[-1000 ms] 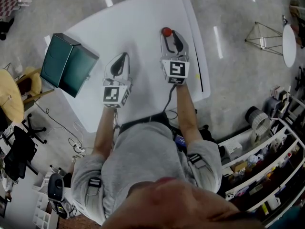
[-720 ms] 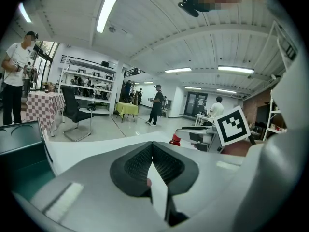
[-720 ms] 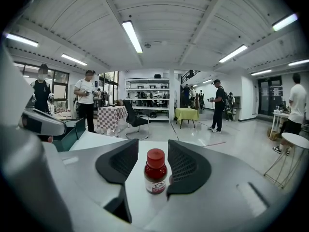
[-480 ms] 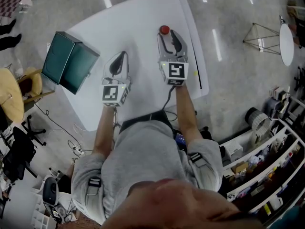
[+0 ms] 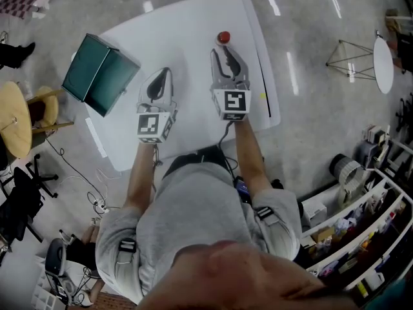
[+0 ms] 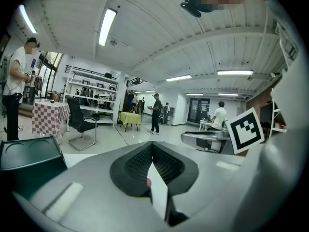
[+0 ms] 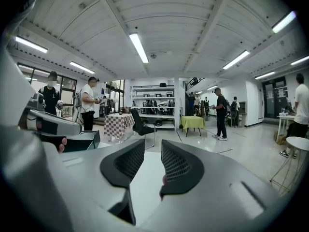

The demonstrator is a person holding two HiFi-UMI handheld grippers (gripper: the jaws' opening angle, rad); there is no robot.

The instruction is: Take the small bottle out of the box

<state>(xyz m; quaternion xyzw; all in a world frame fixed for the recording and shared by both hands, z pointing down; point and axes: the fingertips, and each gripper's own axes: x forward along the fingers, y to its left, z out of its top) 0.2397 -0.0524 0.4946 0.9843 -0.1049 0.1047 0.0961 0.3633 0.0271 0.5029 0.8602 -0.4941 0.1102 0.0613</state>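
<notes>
The small bottle with a red cap stands upright on the white table, outside the green box. Just behind it is my right gripper, tips close to the bottle but apart from it. In the right gripper view its jaws stand apart and are closing, with nothing between them; the bottle is hidden there. My left gripper rests mid-table, its jaws shut and empty. The box lies at the table's far left corner, and its dark green side shows in the left gripper view.
The table's right edge runs close to my right gripper. A yellow round stool and a black chair stand on the floor to the left. Shelving is at the lower right. People stand in the background.
My right gripper's jaws spread wider, then narrowed again, and its tips sit a little behind the bottle instead of beside it. The left gripper has hardly moved.
</notes>
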